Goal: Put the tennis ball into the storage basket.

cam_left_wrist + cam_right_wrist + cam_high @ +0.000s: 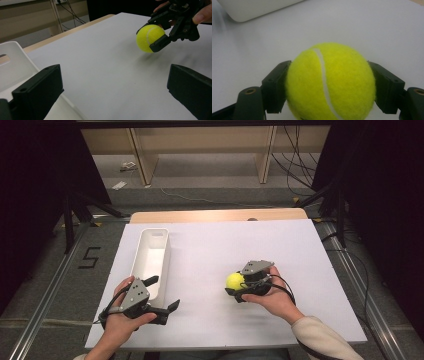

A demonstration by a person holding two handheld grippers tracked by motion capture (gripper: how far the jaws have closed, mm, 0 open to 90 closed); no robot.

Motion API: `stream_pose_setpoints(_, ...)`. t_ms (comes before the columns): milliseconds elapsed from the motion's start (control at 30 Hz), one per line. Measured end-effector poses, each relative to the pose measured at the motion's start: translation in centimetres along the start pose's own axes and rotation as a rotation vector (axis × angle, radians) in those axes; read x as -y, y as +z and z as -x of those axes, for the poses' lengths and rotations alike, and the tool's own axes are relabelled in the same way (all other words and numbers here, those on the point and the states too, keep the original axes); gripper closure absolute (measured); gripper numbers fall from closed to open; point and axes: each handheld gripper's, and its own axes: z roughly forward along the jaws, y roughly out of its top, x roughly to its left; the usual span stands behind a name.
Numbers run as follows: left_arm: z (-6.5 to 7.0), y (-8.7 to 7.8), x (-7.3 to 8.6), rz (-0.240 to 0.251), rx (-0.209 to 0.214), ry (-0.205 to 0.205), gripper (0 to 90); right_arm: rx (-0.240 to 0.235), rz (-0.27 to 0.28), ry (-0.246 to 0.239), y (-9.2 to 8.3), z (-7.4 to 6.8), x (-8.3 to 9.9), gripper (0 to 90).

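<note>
A yellow tennis ball [234, 280] is clamped between the jaws of my right gripper [235, 283], right of the table's middle. In the right gripper view the ball [330, 82] sits between both black jaws, and in the left gripper view the ball [149, 38] hangs just above the white surface with a faint shadow under it. My left gripper [165, 295] rests near the front left, its jaws wide apart with nothing between them. A white bin [161, 236] stands lengthwise at the left, just beyond the left gripper.
The table is covered by a white sheet [215, 250], with a wooden edge [215, 215] showing at the far side. The bin's near end [15, 62] lies close to my left gripper's left jaw. Beyond the table are shelving legs and cables on the floor.
</note>
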Motion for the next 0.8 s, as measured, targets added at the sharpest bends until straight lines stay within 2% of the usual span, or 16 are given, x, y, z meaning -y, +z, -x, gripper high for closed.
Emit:
stream_pose_setpoints(500,0.0,0.0,0.0,0.001,0.0,0.001,0.0,0.007,0.062,0.012,-0.7,0.2,-1.2,25.8)
stream_pose_setpoints(800,0.0,0.0,0.0,0.0,-0.001,0.001,0.0,0.008,0.076,0.014,-1.0,0.2,-1.6,25.8)
